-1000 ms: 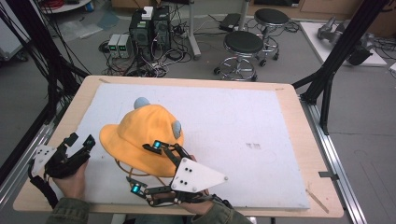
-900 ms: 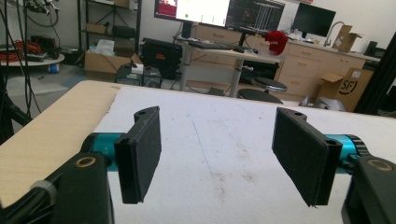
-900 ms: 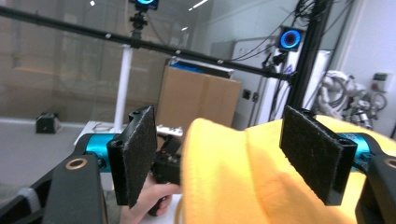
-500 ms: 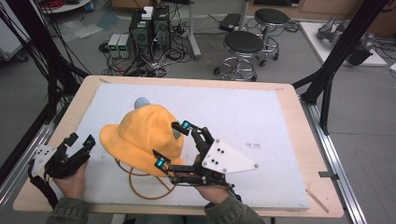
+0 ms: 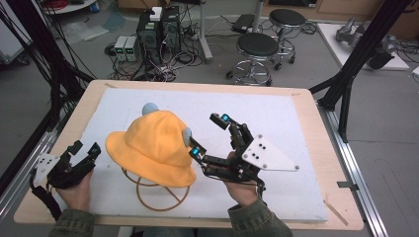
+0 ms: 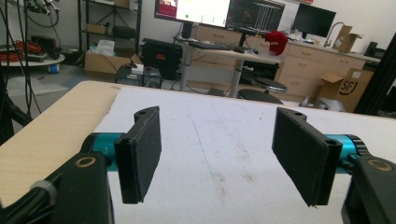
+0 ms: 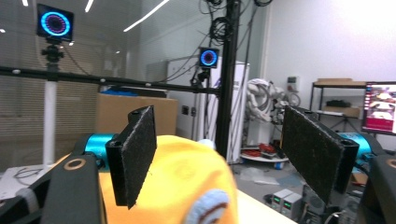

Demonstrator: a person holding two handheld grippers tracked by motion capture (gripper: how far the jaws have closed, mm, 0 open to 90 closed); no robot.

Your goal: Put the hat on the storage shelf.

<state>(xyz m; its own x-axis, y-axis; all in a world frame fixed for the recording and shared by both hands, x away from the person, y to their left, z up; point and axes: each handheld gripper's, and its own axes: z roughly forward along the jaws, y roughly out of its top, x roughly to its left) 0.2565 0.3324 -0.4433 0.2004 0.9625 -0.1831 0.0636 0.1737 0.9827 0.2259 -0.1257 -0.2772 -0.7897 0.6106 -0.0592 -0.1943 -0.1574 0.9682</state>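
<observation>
A yellow bucket hat (image 5: pixel 153 145) with small blue ears sits on a wire stand (image 5: pixel 158 195) on the white board. My right gripper (image 5: pixel 206 134) hovers just right of the hat, pointing toward it with its jaws open. Its nearer fingertip is close to the hat's right ear, and nothing is gripped. In the right gripper view the hat (image 7: pixel 187 186) and a blue ear (image 7: pixel 208 207) lie low between and beyond the open pads (image 7: pixel 137 154). My left gripper (image 5: pixel 85 147) rests at the board's front left, open. Bare board lies between its pads (image 6: pixel 140 154).
The white board (image 5: pixel 276 113) covers most of the wooden table (image 5: pixel 328 148). Black frame posts stand at the table's left and right sides. Stools and computer boxes are on the floor beyond the far edge.
My right gripper has moved to the right and slightly up, from over the hat's front brim to a spot beside its right ear. The left gripper and the hat have stayed put.
</observation>
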